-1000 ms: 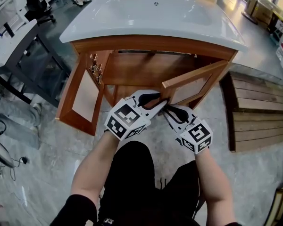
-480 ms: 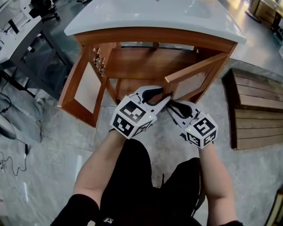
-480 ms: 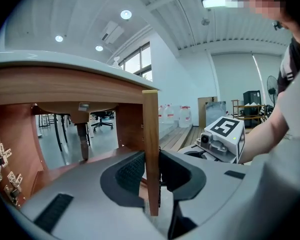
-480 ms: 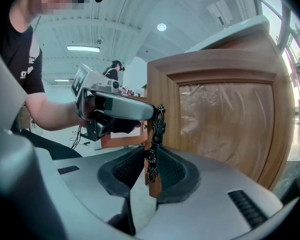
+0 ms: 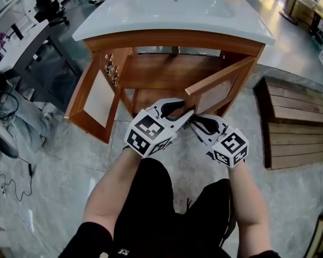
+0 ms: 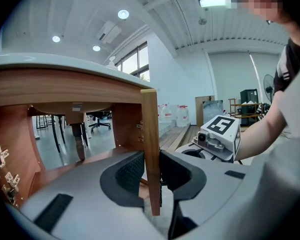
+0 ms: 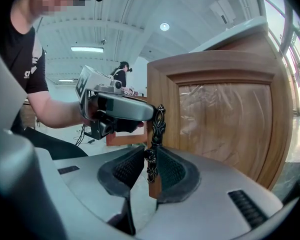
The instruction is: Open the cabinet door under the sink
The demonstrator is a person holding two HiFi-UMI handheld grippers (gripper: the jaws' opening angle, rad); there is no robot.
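Head view: cabinet (image 5: 172,74) stood under one white sink (image 5: 172,12) with two doors. The left door (image 5: 97,104) was already swung wide. The right door (image 5: 218,93) was part open, at much the same angle as a second before. Two tools met at its free edge, the left tool (image 5: 180,110) just beside the right tool (image 5: 196,123).

Left tool view: jaws had just been opening, with the right door's edge upright between them. Pads sat close on either side and looked no longer pressed. I judged this a let-go, leaving the pull to the other hand.

Right tool view: jaws were narrow and closed on the one dark ornate handle (image 7: 155,129) at the door's edge, with the panel off to the right.

Task judged over halfway, with only the right door still to swing out.
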